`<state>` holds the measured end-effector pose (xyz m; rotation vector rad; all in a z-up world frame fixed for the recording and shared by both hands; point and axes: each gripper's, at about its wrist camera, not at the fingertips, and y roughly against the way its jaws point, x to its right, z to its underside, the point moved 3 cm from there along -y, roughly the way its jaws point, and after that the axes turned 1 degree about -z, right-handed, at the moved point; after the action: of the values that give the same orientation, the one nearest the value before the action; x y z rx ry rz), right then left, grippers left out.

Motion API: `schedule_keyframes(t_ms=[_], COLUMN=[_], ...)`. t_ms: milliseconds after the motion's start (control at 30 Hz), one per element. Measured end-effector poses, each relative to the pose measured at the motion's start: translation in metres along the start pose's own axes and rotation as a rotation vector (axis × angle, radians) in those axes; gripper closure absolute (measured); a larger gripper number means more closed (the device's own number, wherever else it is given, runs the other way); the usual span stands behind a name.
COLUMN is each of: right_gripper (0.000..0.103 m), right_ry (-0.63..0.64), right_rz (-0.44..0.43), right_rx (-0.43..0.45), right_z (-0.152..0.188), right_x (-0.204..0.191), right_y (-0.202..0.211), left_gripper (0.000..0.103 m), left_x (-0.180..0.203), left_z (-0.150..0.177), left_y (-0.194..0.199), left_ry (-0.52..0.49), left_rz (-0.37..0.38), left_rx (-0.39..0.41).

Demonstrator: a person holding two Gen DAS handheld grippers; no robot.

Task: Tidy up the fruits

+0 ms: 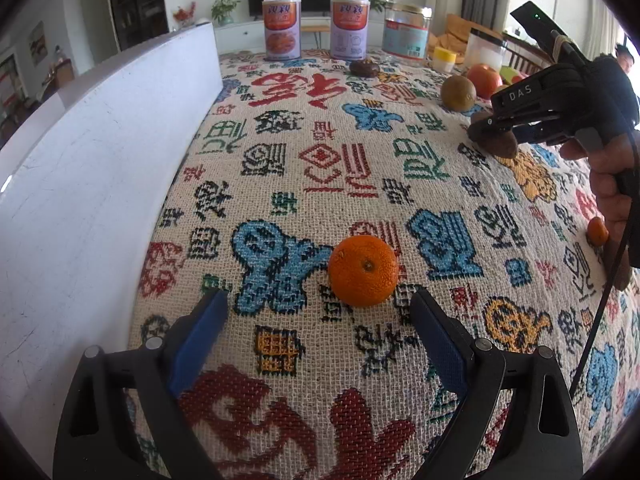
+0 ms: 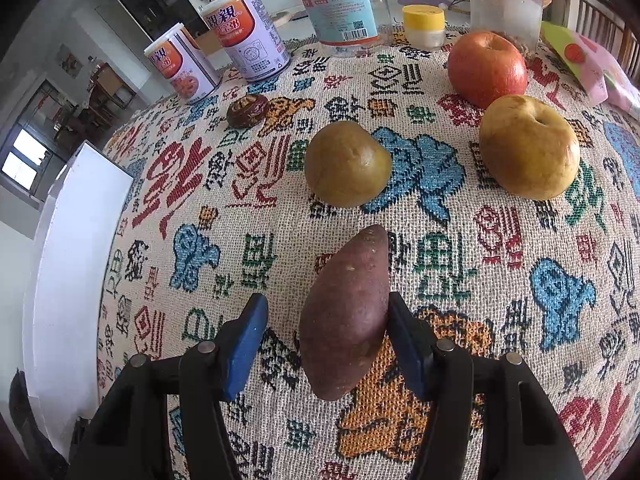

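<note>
Because the right claw (image 2: 324, 344) stands spread, one pad only touching the sweet potato (image 2: 346, 312), an off-centre closure could roll it, while the left claw (image 1: 320, 328) waits spread short of the orange (image 1: 363, 270).

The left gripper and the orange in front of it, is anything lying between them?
No. In the left wrist view, only bare patterned tablecloth lies between the open left gripper and the orange, which sits just beyond the fingertips, nearer the right finger.

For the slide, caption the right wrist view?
Right gripper jaws open around a sweet potato on the patterned tablecloth.
</note>
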<state>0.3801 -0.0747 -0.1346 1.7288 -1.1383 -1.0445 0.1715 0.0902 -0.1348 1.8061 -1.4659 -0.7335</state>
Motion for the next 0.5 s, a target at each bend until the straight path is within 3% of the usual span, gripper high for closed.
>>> schedule_keyframes(t_ms=[33,133,267,367,500], right_gripper=[0.063,0.063,0.063,0.063,0.063], right_ry=[0.028,0.048,0.149,0.152,0.153], right_rz=[0.031,-0.009,-0.041,-0.055,0.025], right_rx=[-0.002,-0.033,-0.022,0.024,0.147], right_z=[0.005,0.029,0.093,0.153,0.211], right_x=[-0.005,-0.012,-0.029,-0.03,-0.021], right_y=[0.001,0.013,0.051,0.07,0.078], left_gripper=[0.01,0.01,0.009,0.009,0.009], left_x=[0.0,0.001,0.0,0.0,-0.004], left_z=[0.0,0.0,0.0,0.0,0.0], left_y=[0.0,0.0,0.0,0.0,0.002], left_ry=[0.0,0.001,0.002,0.0,0.013], left_rz=[0.0,0.002,0.003,0.0,0.032], left_rx=[0.0,0.0,0.001,0.001,0.007])
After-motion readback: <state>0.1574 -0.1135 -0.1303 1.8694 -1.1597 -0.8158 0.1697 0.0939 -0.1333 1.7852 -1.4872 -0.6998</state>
